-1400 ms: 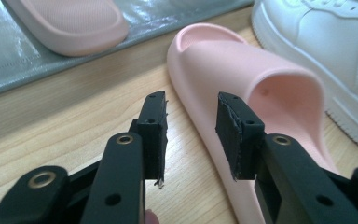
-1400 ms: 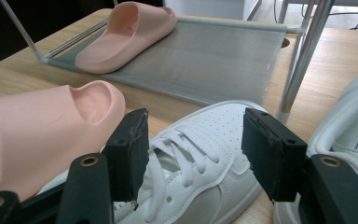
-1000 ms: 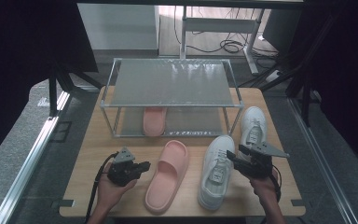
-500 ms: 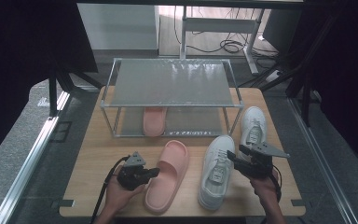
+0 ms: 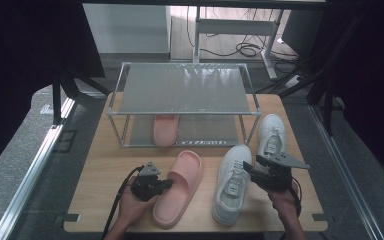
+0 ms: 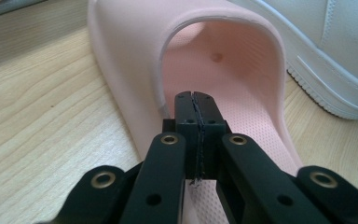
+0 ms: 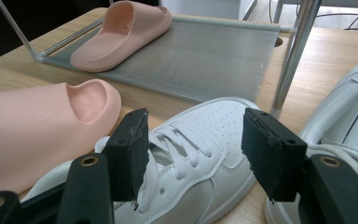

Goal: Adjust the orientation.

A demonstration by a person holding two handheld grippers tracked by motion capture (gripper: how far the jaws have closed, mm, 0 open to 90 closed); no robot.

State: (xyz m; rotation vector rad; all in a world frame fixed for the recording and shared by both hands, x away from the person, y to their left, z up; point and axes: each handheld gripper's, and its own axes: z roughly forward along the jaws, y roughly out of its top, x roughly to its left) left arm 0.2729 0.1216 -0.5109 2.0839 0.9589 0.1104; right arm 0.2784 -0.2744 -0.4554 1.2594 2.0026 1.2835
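Dark curtains ring a wooden worktop [image 5: 100, 195] in the high view. On it stands a rack [image 5: 185, 90] with a slipper [image 5: 165, 129] on its lower shelf. Before the rack lie a pink slide [image 5: 179, 186] and two sneakers [image 5: 232, 182]. The left tongs [image 5: 166, 184] rest at the slide's left edge; the right tongs [image 5: 247, 170] hover over the nearer sneaker.

From the left gripper view, the left tongs [image 6: 198, 105] are fully closed, empty, tips over the slide [image 6: 242, 93] footbed.

From the right gripper view, the right tongs [image 7: 193, 149] gape wide above the sneaker [image 7: 191, 172], gripping nothing.
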